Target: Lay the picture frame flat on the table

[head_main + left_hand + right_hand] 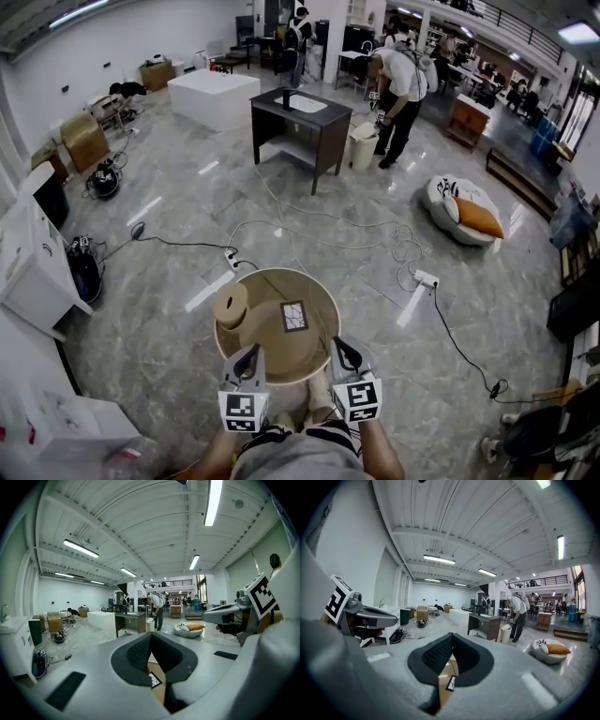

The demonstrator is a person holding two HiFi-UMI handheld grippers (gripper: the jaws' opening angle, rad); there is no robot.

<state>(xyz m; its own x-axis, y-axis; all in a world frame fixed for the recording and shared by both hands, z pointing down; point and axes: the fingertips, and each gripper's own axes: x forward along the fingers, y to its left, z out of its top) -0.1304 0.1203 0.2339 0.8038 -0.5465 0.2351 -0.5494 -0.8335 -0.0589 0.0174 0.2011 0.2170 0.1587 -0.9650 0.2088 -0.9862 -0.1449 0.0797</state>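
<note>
one picture frame [293, 316], one roll [231, 306], one table [279, 352]

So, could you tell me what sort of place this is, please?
Most likely a large open lab or workshop hall: cables and a power strip trail across the polished floor, strip lights hang under a bare ribbed ceiling, and other people work at scattered tables.

Round table [281, 352]: paper roll [230, 305] blocks left side; picture frame [293, 316] flat mid-table; right side and near edge open.
</note>
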